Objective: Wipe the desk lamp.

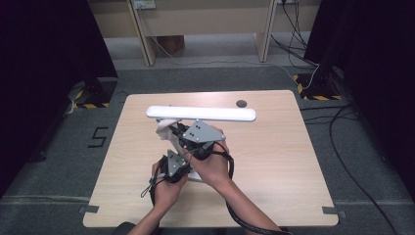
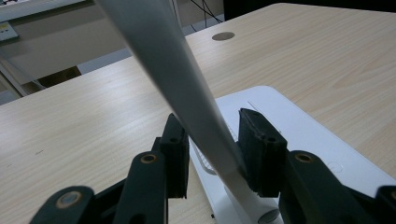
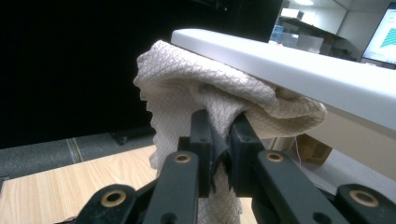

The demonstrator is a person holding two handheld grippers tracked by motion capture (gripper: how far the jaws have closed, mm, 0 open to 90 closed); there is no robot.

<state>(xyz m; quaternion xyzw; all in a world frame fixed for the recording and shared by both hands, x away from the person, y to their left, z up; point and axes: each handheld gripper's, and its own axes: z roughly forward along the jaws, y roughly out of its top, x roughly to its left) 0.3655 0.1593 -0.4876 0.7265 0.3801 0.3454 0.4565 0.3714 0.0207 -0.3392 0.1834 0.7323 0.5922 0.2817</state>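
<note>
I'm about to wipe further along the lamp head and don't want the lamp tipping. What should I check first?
1. Right claw shut on cloth: ok.
2. Cloth touching underside of lamp head: ok.
3. Left claw steadying lamp arm: one pad touches, a gap at the other; firm grip: cannot tell.
4. Lamp base flat on table: ok.
5. Table beside the lamp free for the sweep: ok.
</note>
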